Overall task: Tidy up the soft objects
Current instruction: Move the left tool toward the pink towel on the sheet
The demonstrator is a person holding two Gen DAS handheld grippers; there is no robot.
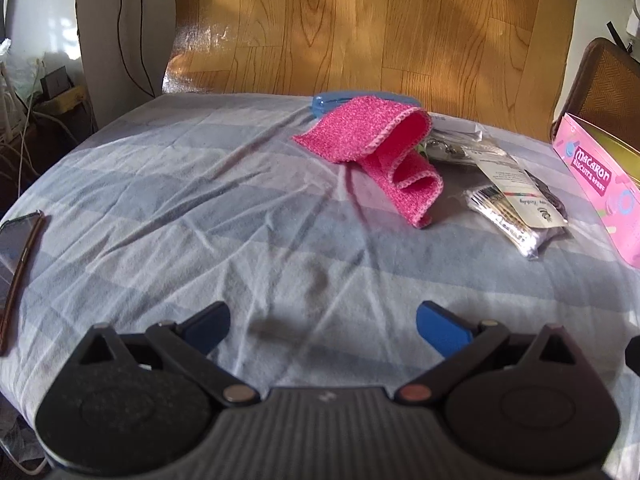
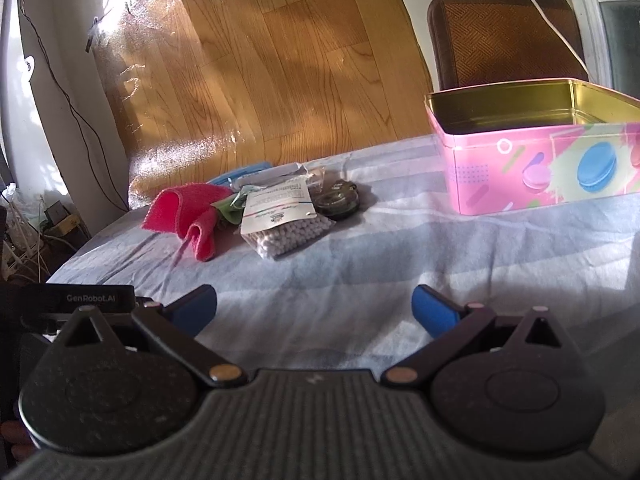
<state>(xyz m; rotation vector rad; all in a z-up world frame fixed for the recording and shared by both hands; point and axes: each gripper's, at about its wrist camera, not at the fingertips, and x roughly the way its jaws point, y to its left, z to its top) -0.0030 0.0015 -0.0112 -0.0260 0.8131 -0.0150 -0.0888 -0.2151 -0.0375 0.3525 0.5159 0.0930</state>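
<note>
On the bedsheet (image 1: 200, 200): one pink cloth (image 1: 372, 152), one tin (image 2: 532, 160); both claws (image 1: 322, 328) (image 2: 314, 312) spread apart.

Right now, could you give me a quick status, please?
Left gripper open, right gripper open, both empty. Pink cloth crumpled on bed. Packets beside it.

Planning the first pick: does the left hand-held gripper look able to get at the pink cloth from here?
Probably yes. The left hand-held gripper is open, and only bare bedsheet lies between it and the pink cloth, whose near fold is uncovered.
</note>
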